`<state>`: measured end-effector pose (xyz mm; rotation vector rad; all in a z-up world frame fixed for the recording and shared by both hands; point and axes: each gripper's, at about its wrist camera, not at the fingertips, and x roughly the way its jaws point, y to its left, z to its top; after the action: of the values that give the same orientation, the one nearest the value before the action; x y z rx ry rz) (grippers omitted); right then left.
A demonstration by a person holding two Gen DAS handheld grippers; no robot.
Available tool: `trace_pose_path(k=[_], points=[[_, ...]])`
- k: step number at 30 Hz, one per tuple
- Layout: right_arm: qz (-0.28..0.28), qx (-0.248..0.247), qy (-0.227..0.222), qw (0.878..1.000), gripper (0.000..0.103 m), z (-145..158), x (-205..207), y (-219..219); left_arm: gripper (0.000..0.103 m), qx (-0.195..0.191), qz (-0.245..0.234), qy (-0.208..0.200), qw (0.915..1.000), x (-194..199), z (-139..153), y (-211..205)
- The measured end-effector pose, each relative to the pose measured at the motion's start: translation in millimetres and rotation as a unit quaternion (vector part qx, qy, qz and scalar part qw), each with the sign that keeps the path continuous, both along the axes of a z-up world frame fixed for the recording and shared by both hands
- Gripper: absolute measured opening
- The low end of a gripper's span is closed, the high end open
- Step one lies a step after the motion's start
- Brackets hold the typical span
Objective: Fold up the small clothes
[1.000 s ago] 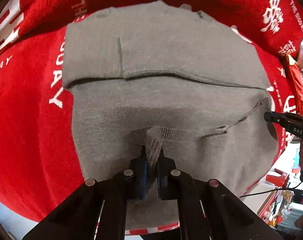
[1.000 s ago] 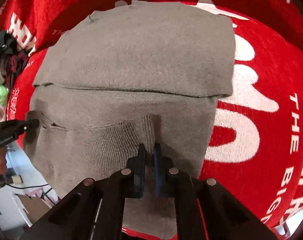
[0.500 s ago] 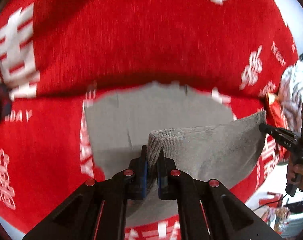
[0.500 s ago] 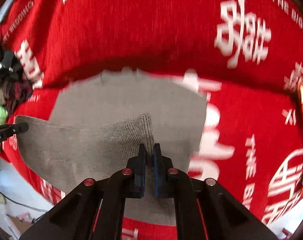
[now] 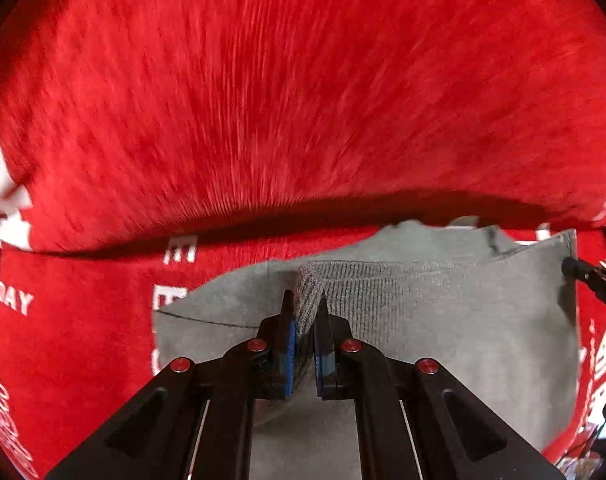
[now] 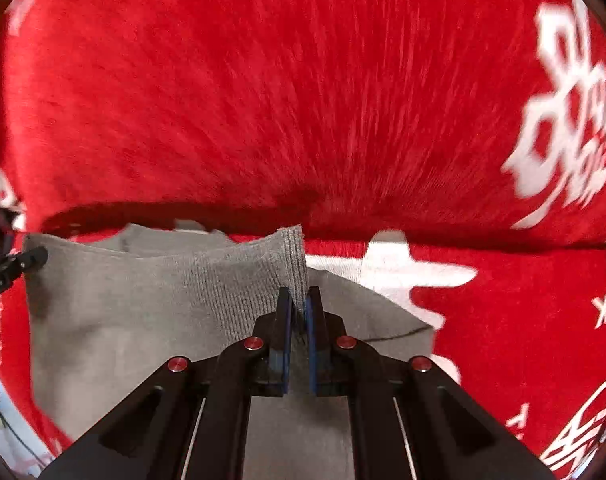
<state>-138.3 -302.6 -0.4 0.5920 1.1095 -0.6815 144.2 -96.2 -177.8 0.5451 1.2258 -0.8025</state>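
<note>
Left gripper: left gripper nearly closed, blue-padded fingers pinching the ribbed left corner of the grey knit garment; corner bunches up between the pads.
Right gripper: right gripper nearly closed on the ribbed right corner of the same garment; a thin fold of knit stands between the pads.
Garment position: lifted ribbed hem spans between the two grippers, raised off the lower layer, which lies flat on the red cloth.
Edges: lifted hem runs roughly level across both views. Far edge of the lower layer shows just beyond the hem, uneven, close under a dark crease in the red cloth. Left side edge of the lower layer is straight, beside white lettering.
Open room: beyond the crease, a broad stretch of red cloth fills the upper half of both views.
Left view only: tip of the right gripper at the far right, on the hem corner; white lettering on the cloth to the left of the garment.
Right view only: tip of the left gripper at the far left on the hem corner; large white characters on the cloth at upper right; a white printed patch just right of the garment.
Surroundings: dark clutter at far left of the right view, too blurred to identify.
Image quality: red cloth streaked by motion blur.
</note>
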Motion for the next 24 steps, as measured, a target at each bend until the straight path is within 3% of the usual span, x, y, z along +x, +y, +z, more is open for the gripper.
trace_pose_path(k=[4,5,6,7,8,9,10,14,16,18,21,24], points=[[-0.039,0.029,0.008,0.999,0.007,-35,-1,-14,0.009,0.025,0.016,-0.022,0.9993,5,-19,-3],[-0.047,0.033,0.008,0.998,0.007,-40,-2,-16,0.013,0.028,0.021,-0.019,0.9992,8,-21,-3],[-0.055,0.037,0.004,0.998,0.008,-43,-3,-18,0.019,0.032,0.030,-0.018,0.9989,12,-21,-3],[-0.064,0.038,0.004,0.997,0.008,-43,-4,-19,0.038,0.038,0.036,-0.027,0.9983,14,-20,-2],[-0.072,0.036,0.009,0.997,0.017,-43,-5,-21,0.052,0.048,0.046,-0.047,0.9967,17,-16,0],[-0.083,0.032,0.019,0.996,0.030,-41,-6,-22,0.053,0.051,0.055,-0.065,0.9951,20,-11,4],[-0.095,0.029,0.026,0.995,0.033,-39,-9,-24,0.053,0.047,0.061,-0.066,0.9948,23,-4,8],[-0.139,0.024,0.037,0.989,0.031,-21,-28,-29,0.053,0.034,0.074,-0.051,0.9954,28,24,30],[-0.143,0.034,0.013,0.989,0.022,-9,-41,-24,0.053,0.021,0.067,-0.032,0.9970,18,36,43],[-0.129,0.051,-0.010,0.990,0.021,1,-51,-11,0.053,0.010,0.055,-0.013,0.9984,3,41,52],[-0.092,0.064,-0.036,0.993,0.021,8,-58,23,0.053,0.009,0.035,0.016,0.9992,-24,32,62],[-0.067,0.076,-0.026,0.995,0.021,-6,-56,53,0.053,0.035,0.035,0.032,0.9983,-50,2,61]])
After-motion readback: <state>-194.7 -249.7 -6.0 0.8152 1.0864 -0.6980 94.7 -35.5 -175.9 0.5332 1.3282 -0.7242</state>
